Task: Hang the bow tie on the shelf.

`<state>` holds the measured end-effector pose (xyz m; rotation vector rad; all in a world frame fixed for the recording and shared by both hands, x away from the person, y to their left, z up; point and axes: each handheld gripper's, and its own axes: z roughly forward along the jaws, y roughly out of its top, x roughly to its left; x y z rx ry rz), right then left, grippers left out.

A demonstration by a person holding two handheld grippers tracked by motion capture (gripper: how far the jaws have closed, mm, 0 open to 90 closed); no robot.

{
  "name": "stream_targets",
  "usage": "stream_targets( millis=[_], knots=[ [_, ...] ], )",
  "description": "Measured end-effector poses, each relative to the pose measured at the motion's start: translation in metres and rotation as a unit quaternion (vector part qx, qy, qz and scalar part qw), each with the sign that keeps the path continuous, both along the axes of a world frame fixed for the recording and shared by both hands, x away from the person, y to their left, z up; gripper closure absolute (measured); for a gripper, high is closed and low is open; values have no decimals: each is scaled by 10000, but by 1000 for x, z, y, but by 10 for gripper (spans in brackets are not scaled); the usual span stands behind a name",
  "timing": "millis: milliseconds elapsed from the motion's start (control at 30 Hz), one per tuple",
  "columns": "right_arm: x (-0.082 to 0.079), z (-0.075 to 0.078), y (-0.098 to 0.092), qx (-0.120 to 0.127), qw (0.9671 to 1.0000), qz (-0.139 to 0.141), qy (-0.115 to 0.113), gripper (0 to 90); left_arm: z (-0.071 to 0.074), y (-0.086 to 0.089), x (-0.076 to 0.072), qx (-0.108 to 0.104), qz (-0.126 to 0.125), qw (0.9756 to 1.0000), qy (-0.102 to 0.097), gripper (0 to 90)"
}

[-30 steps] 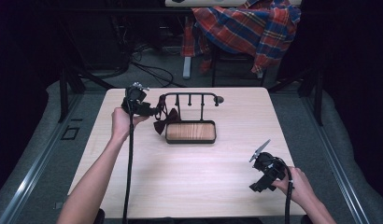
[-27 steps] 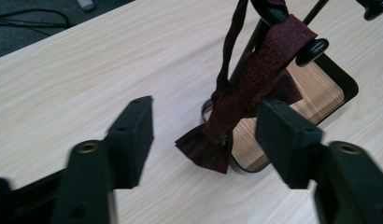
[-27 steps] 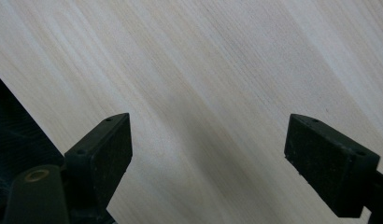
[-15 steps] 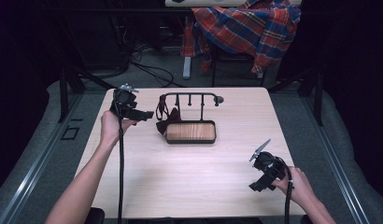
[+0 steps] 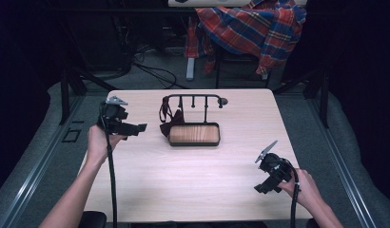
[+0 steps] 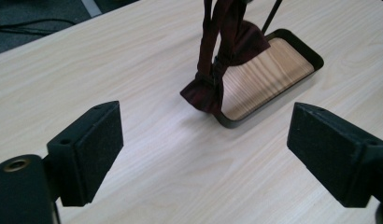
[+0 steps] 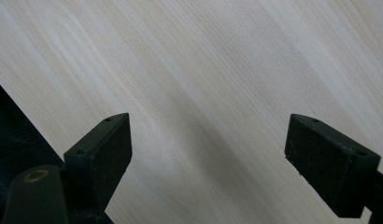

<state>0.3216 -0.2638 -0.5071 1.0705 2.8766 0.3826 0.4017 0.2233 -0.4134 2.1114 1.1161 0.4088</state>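
Observation:
A black rack with a wood-lined tray stands at the table's middle back. A dark red bow tie hangs from the left end of its top bar and rests against the tray's rim. My left gripper is held open to the left of the rack, apart from the bow tie, with nothing between its jaws. My right gripper is open near the table's front right, pointing down at bare wood.
The light wood table has dark floor around it. A plaid shirt lies over a chair behind the far edge. Cables run across the floor at the back. Metal rails flank the table.
My left gripper has let go of the bow tie and drawn back to the left; the tie now hangs on the rack. The right gripper has stayed put.

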Motion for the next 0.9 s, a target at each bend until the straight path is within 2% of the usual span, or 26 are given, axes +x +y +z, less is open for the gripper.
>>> stream_targets(
  millis=[267, 333, 467, 533, 567, 733, 800, 900],
  knots=[
    [-2, 2, 1, -52, 9999, 88, -21, 150, -15, 7, -20, 71, 52, 9998, 165, 44],
    [-3, 2, 2, 37, 10000, 50, -26, 150, -17, 9, -25, 66, 76, 9997, 211, 31],
    [-3, 3, 2, -48, 9999, 90, -37, 150, -24, 10, -34, 148, 56, 9995, 285, 19],
    [-2, 0, 2, 95, 10000, -6, -29, 150, -29, 10, -37, 216, 38, 9991, 352, 14],
    [-1, 2, 2, -48, 10000, 72, -4, 150, -32, 10, -38, 252, 30, 9989, 383, 10],
    [-1, 2, 2, -61, 10000, 58, -19, 149, -47, 10, -44, 300, 60, 9977, 603, 3],
    [-2, 1, 3, 35, 10000, 19, -37, 149, -53, 10, -46, 360, 68, 9971, 666, 3],
    [-1, 2, 3, -56, 10000, 70, -33, 149, -61, 10, -49, 417, 67, 9963, 752, 2]
  ],
)
